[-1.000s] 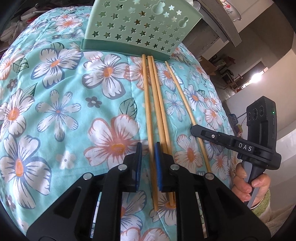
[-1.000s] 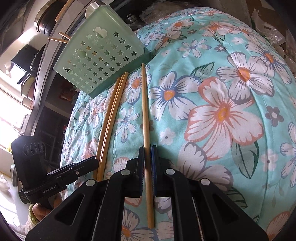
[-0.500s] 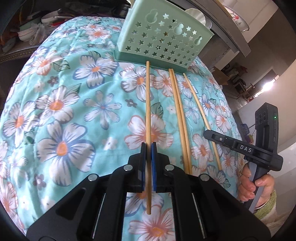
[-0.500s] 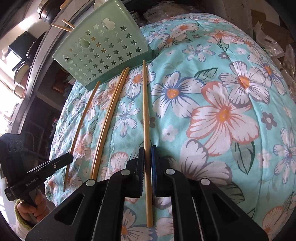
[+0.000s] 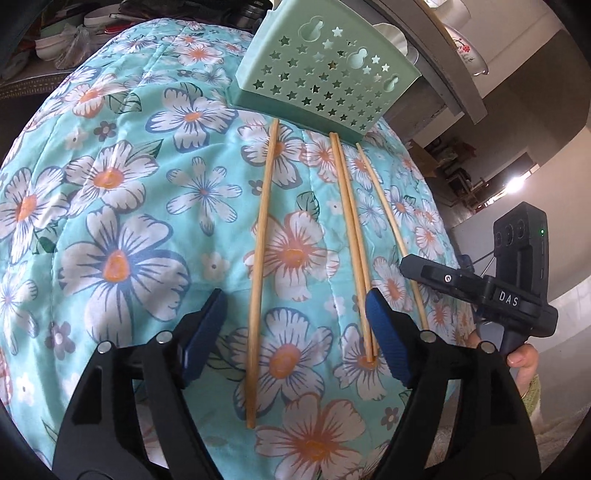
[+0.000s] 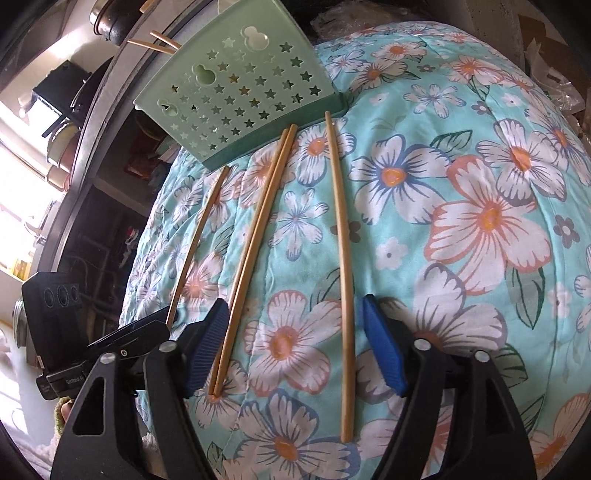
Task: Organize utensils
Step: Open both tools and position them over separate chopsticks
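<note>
Now both tools' jaws are opening. Left tool (image 5: pixel 295 314) and right tool (image 6: pixel 291 325) each straddle a loose chopstick (image 5: pixel 260 240) on the floral quilt (image 5: pixel 122 192).

Home kitchen: shelved bowls (image 5: pixel 466 51), pots (image 6: pixel 110 22)

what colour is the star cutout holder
Mint green holder, clearest in the left wrist view.
</note>
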Available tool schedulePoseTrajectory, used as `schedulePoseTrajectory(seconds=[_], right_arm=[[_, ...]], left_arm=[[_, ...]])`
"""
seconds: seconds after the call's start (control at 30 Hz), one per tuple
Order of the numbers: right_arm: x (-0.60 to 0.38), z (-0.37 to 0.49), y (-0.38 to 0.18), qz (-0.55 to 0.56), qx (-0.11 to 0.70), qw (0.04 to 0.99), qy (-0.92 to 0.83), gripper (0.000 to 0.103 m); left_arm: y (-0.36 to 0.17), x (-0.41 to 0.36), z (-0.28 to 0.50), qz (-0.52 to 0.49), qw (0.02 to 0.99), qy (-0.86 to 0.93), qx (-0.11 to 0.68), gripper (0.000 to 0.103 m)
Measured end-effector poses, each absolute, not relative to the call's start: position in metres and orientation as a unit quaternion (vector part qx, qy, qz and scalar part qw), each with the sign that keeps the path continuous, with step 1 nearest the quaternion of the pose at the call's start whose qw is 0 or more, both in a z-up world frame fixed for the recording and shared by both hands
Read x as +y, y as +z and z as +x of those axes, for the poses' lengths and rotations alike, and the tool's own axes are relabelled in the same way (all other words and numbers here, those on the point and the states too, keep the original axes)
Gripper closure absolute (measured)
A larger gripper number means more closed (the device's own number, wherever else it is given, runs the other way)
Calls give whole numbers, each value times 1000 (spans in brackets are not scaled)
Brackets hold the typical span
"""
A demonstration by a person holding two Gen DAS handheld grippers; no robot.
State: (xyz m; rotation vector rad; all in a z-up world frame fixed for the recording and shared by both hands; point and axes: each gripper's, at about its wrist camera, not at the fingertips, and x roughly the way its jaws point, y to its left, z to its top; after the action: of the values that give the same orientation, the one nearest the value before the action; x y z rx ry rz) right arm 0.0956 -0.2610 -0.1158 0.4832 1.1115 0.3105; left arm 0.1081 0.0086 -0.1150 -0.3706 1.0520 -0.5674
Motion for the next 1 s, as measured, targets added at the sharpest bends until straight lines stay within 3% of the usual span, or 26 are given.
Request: schedulePoseTrajectory(seconds=[0.13, 0.3, 0.53, 1.0], right_arm=[[-247, 96, -115, 214, 523, 810, 154, 6], [-233, 94, -117, 186, 521, 821, 141, 6], [-201, 101, -122, 95, 536, 830, 124, 6], [-195, 98, -123, 62, 530, 836, 127, 6]], left_arm=[[-117, 13, 105, -203, 803, -283, 483, 18], [-119, 18, 104, -235, 792, -303, 475, 8], [-118, 7, 106, -201, 798, -310, 477, 8], [-119, 10, 107, -220, 790, -314, 478, 8]])
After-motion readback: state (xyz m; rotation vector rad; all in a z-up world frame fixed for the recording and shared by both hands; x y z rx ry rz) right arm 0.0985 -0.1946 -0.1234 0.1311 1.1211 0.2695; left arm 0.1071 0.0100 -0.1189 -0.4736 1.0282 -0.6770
